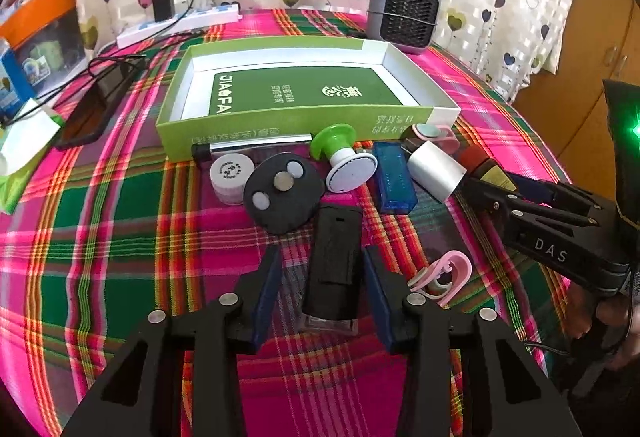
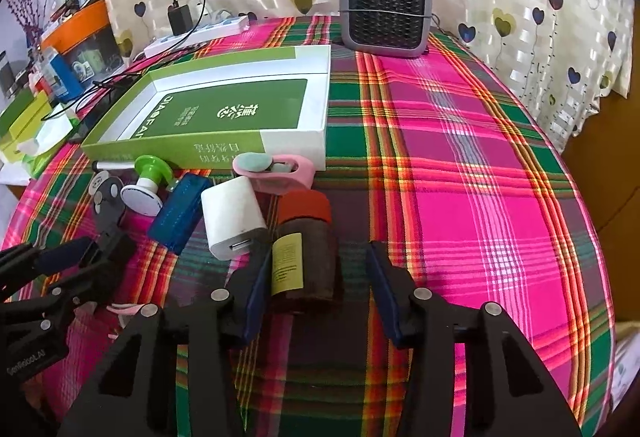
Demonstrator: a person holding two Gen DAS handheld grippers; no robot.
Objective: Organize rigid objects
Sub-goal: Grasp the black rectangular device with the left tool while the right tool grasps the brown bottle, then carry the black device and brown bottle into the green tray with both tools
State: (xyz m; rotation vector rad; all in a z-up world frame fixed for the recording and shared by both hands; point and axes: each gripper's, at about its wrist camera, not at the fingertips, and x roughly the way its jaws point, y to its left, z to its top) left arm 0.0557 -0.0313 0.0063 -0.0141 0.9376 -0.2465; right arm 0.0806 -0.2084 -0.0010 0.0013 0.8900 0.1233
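My left gripper (image 1: 322, 257) is open around a black rectangular device (image 1: 334, 261) lying on the plaid cloth, with a gap visible on its left side. My right gripper (image 2: 320, 251) is open around a brown bottle (image 2: 306, 249) with a red cap; its right pad stands clear of the glass. An open green-and-white box (image 1: 240, 135) lies behind. In front of the box lie a white jar (image 1: 232, 173), a black disc (image 1: 284, 193), a green-handled stamp (image 1: 340, 157), a blue case (image 1: 392, 177), a white charger cube (image 1: 436, 169) and a pink clip (image 1: 440, 277).
A grey fan heater (image 1: 402, 11) stands at the table's back right, a power strip (image 1: 180, 23) at the back left. A dark phone (image 1: 100, 101) and a tissue pack (image 1: 24, 141) lie at the left. The right half of the cloth (image 2: 460, 157) is bare.
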